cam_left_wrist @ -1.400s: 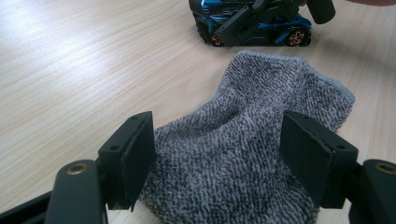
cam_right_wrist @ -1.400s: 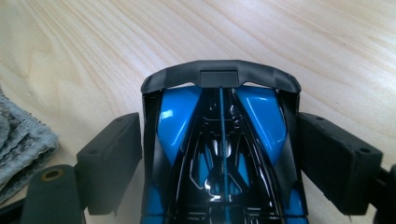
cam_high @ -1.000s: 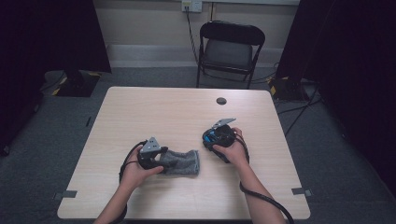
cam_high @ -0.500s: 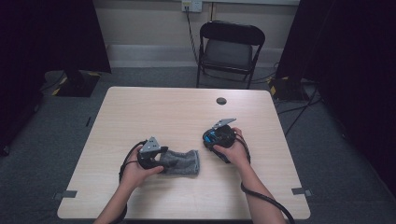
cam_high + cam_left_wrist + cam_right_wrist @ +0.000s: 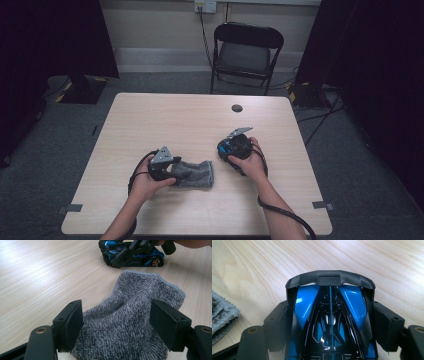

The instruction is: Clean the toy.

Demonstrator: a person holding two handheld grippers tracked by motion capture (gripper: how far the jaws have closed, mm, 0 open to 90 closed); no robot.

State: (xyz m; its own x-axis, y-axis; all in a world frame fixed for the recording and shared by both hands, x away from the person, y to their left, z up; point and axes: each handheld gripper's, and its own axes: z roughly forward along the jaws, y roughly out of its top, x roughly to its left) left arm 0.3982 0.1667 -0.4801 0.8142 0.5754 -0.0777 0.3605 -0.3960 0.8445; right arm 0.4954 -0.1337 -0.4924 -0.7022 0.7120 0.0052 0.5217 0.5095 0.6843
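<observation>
Here, the high view showed a pale wooden table (image 5: 165, 120) with 2 hand-held grippers at its near half. The left gripper (image 5: 167, 169) sat at about 7 o'clock from the table's centre, and the right gripper (image 5: 231, 148) at about 4 o'clock.

A grey towel (image 5: 196, 173) lay crumpled on the table, its left end at the left gripper. In the left gripper view, the towel (image 5: 130, 322) rose in a loose fold between the 2 black jaws. The left pad (image 5: 75, 320) touched the cloth's edge, while the right pad (image 5: 165, 321) stood apart from it, so the claw was apart and not clamped.

A blue and black toy car (image 5: 329, 315) stood on the table at about 1 o'clock from the towel, a little apart from it. In the right gripper view, its body filled the gap between the 2 jaws, rear wing at 12 o'clock, and both pads (image 5: 384, 325) lay against its flanks: the claw was clamped on the car. The left gripper view showed the same car (image 5: 147, 258) side-on at 12 o'clock, with the right gripper's jaws across it.

A black folding chair (image 5: 246, 52) stood beyond the table's far edge at 12 o'clock. A small dark round disc (image 5: 237, 108) lay on the table near that edge.
</observation>
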